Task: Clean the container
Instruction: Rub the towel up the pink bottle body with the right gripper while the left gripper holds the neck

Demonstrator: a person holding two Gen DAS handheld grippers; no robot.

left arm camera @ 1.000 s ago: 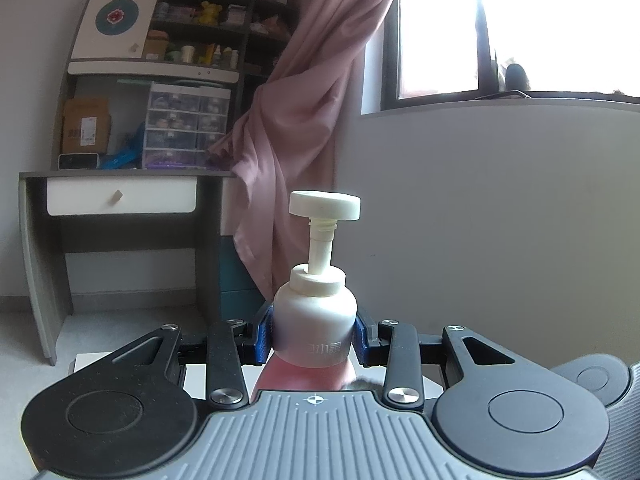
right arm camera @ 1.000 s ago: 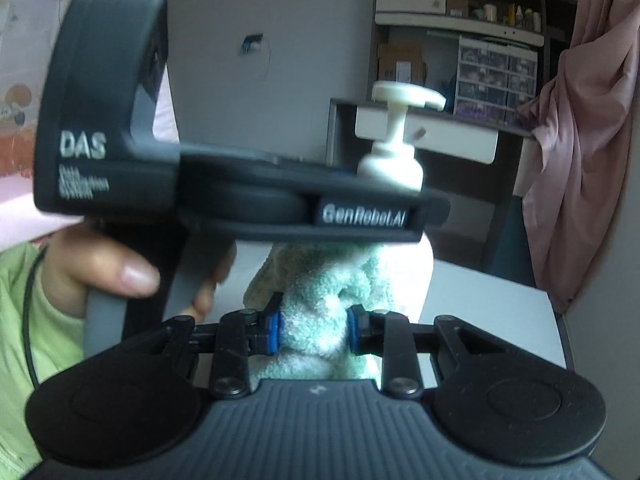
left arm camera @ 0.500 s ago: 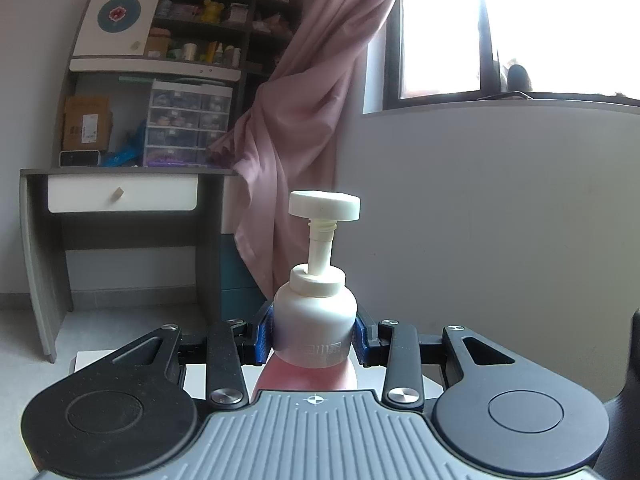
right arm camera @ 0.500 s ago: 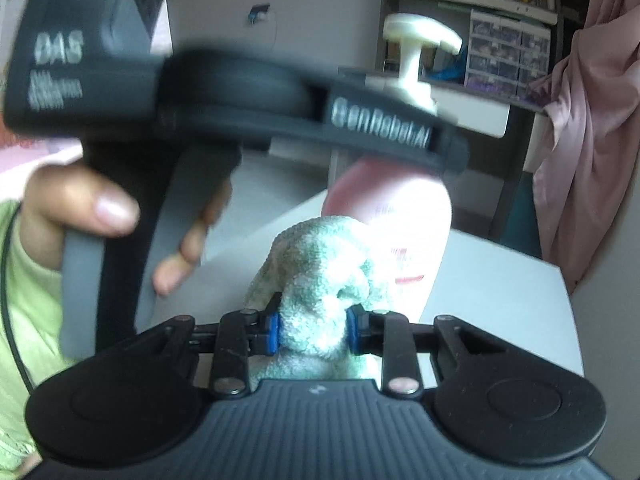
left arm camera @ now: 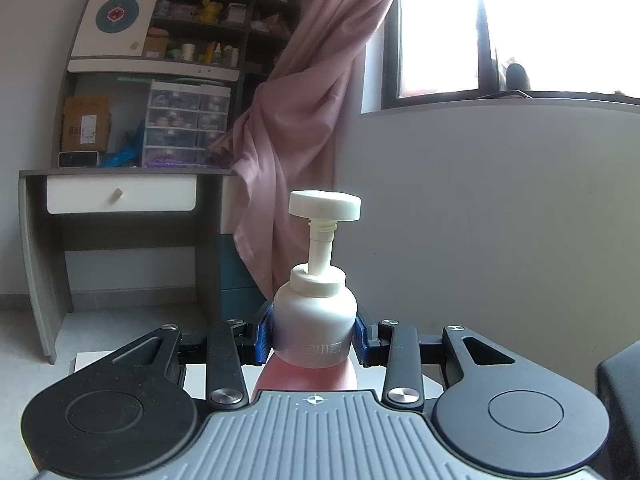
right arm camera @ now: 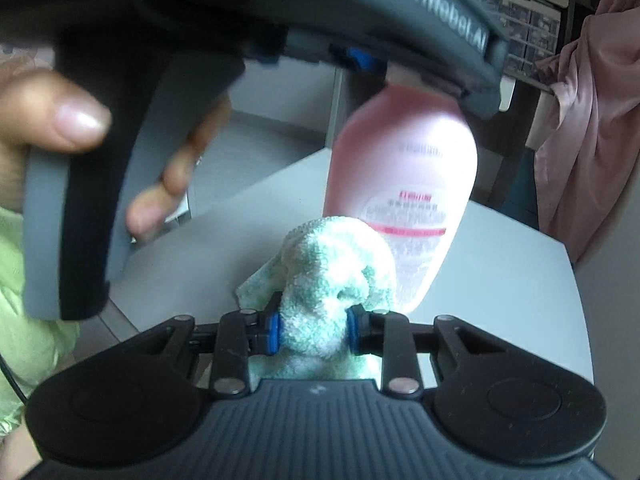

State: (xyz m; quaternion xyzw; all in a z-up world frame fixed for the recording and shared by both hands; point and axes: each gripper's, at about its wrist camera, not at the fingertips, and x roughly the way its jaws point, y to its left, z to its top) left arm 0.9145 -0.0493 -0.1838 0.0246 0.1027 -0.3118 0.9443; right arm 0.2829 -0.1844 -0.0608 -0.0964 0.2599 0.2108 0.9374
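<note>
left gripper (left arm camera: 315, 340): clamped on the white shoulder of the pump bottle (left arm camera: 316, 320), blue pads snug on both sides, bottle upright and lifted clear of the white table (right arm camera: 500, 280)

bottle: that's the container to clean; pink body hangs below the jaws, white pump head (left arm camera: 325, 206) on top

cloth: pale green terry cloth (right arm camera: 332, 280) bunched up, its top fold just beside or maybe touching the lower front of the bottle (can't tell which, it's blurry there)

right gripper (right arm camera: 314, 330): closed tight on the cloth, a wad of it squeezed between the pads

how I'd do the wipe: keep the left grip rock steady and let the right do all the travel. Press the fluffy part flat on the pink wall, not the pad tips, and go in long strokes round the label. Easy on the push (the hold is only at the neck, so I reckon a hard shove could tip the bottle).

left wrist view only: pump head, neck and how the pads sit; also desk (left arm camera: 120, 196), shelves, pink curtain (left arm camera: 304, 120), window. No cloth in it.

right wrist view only: pink body with label, the cloth, the table, and the person's hand (right arm camera: 60, 120) round the left gripper's handle.
</note>
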